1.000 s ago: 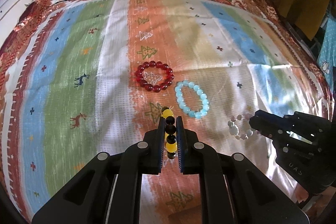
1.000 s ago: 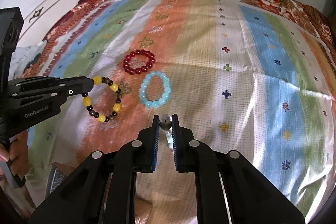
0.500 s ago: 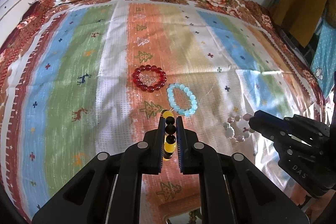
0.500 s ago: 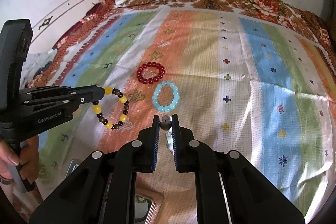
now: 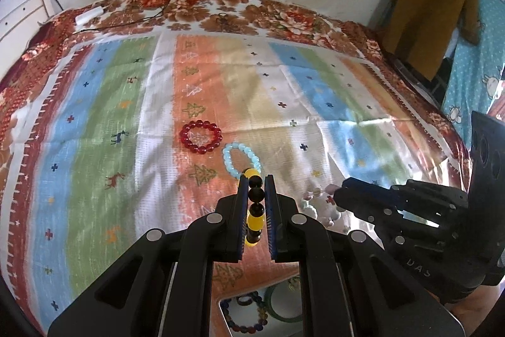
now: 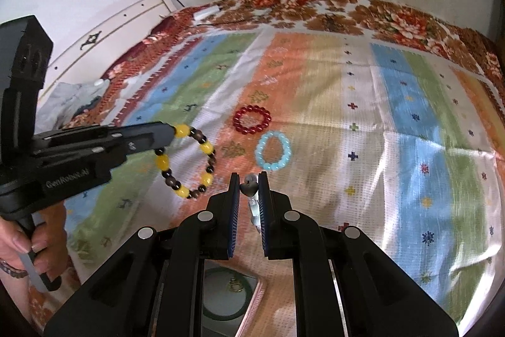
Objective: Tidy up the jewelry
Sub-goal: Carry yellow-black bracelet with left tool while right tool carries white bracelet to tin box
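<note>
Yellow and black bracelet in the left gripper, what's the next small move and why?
Probably lower the left gripper toward the jewelry box just beneath. The yellow and black bracelet hangs clamped above the cloth, and the box already holds bracelets.

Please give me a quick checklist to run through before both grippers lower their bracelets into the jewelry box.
1. Left gripper shut on the yellow-and-black beaded bracelet: ok.
2. Right gripper shut on the pale white-and-pink beaded bracelet: ok.
3. Yellow bracelet hangs clear of the striped cloth: ok.
4. Open jewelry box below the grippers: ok; free compartment: cannot tell.
5. Red bead bracelet and light blue bead bracelet still on the cloth: not ok.
</note>
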Tool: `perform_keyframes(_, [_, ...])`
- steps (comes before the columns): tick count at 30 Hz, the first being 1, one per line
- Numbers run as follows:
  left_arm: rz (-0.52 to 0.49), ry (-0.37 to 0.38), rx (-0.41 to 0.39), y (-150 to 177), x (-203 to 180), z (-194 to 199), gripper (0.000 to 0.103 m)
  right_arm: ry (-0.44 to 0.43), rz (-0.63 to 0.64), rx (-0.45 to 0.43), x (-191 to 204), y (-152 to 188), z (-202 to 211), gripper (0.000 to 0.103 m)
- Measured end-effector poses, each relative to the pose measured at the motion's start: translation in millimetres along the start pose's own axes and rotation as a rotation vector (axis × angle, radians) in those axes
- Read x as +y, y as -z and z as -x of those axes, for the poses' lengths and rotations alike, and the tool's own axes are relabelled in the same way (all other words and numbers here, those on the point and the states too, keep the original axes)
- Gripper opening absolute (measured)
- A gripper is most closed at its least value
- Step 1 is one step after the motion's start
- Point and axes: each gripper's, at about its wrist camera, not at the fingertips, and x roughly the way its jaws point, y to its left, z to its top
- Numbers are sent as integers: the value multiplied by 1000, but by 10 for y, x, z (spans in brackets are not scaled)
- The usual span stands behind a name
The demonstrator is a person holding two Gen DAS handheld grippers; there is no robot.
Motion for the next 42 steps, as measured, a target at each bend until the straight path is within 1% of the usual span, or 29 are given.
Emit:
perform_keyframes(6, [10, 25, -13, 34, 4, 123, 10, -18, 18, -15, 70, 23, 73, 12])
perform_keyframes(10, [9, 14, -20, 68, 17, 170, 10, -34, 29, -32, 93, 33, 134, 12])
perform_keyframes(14, [6, 19, -39, 84, 15, 253, 10, -53, 38, -45, 127, 56, 197, 12])
perform_keyframes(20, [-9, 34, -49, 159, 0, 357, 10, -64, 44, -38, 164, 121, 243, 12])
perform_keyframes(25, [-18, 28, -62, 240, 9, 449, 10, -74, 56, -40, 220, 175, 304, 12])
perform_keyframes(29, [-44, 30, -64, 303, -27, 505, 10, -93, 66, -49, 261, 217, 375, 12])
perform_keyframes(34, [-66, 41, -82, 394, -72, 608, 10, -96, 67, -42, 279, 283, 387, 12])
perform_keyframes(38, [-87, 65, -75, 490, -123, 654, 10, -102, 71, -37, 299, 318, 400, 12])
perform_keyframes(42, [-120, 69, -72, 614, -198, 697, 10, -111, 82, -29, 343, 388, 421, 12])
